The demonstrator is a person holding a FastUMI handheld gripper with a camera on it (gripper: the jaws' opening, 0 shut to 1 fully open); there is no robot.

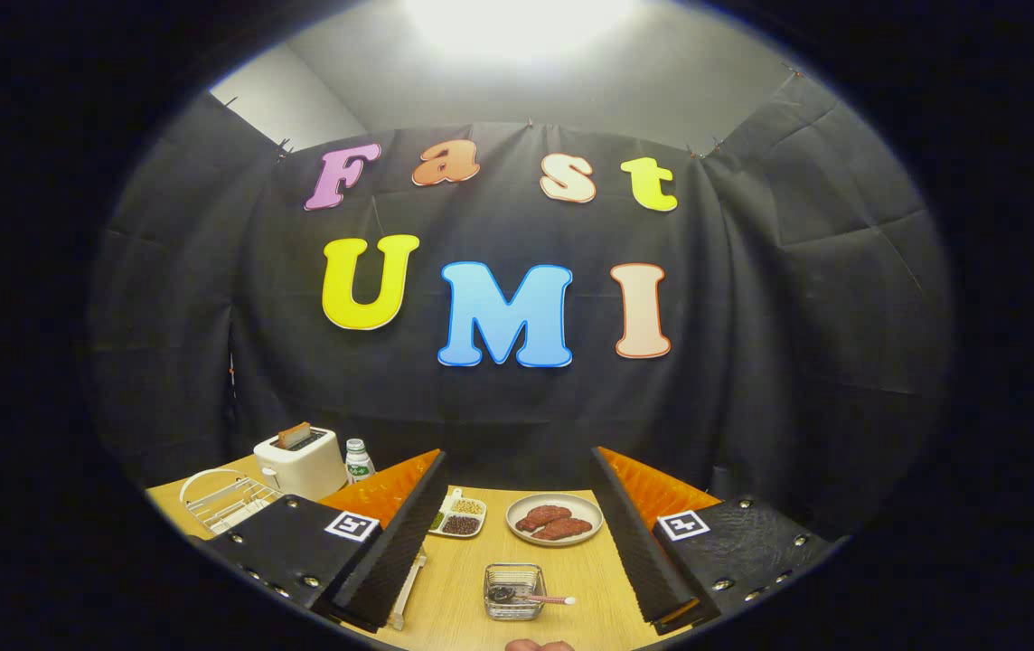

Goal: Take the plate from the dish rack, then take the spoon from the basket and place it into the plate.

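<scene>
The hand-held gripper [517, 542] hovers wide open, holding nothing, above the counter [454, 615]. The rack [223, 500] sits beside the toaster [300, 463]; any plate in it is hard to see. Swing toward the toaster, approaching low.

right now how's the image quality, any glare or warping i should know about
Gripper view: a ceiling light blows out to white glare overhead, while the wooden table is evenly lit. Fisheye bending curves the booth wall. The basket, its spoon and the plate look sharp between the open gripper fingers; the dish rack sits dimmer.
</scene>
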